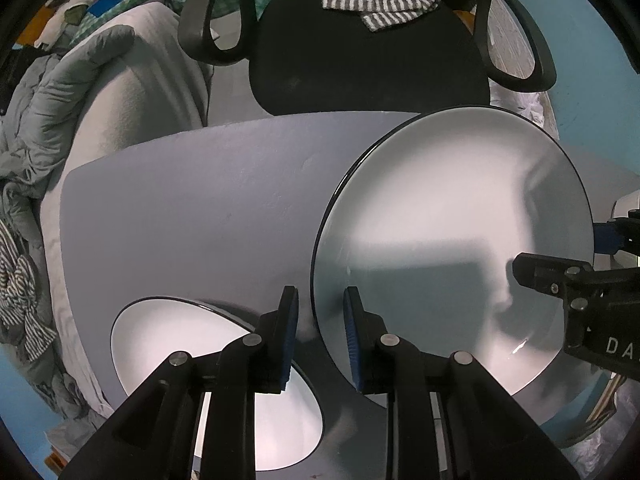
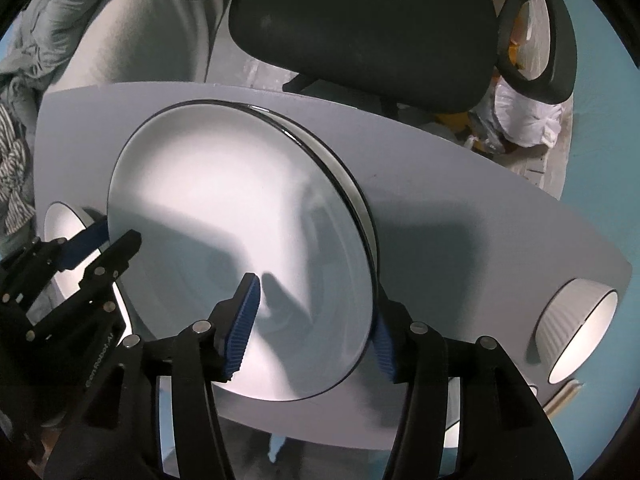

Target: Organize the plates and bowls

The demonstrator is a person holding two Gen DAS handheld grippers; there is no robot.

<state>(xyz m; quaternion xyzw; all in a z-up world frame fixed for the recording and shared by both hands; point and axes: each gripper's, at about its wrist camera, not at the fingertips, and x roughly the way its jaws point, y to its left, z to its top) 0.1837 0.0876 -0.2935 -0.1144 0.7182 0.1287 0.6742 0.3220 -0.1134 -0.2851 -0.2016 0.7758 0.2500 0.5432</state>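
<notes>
A large white plate [image 1: 452, 248] with a dark rim is held tilted above the grey table [image 1: 192, 208]. My left gripper [image 1: 320, 336] straddles its left edge, jaws apart around the rim. My right gripper [image 2: 312, 328] straddles its near right edge [image 2: 240, 208], jaws wide; grip unclear. The right gripper shows at the left wrist view's right side [image 1: 576, 292], the left one at the right wrist view's left [image 2: 100, 252]. A second plate's rim [image 2: 344, 184] lies under the held one. A white bowl [image 1: 216, 380] sits under my left gripper. A ribbed white bowl [image 2: 576, 328] stands at the table's right end.
A black office chair [image 1: 368, 52] stands just behind the table, with a striped cloth [image 1: 380, 4] on it. A bed with grey bedding [image 1: 80, 112] is at the left. A white plastic bag [image 2: 528, 116] lies on the floor at the back right.
</notes>
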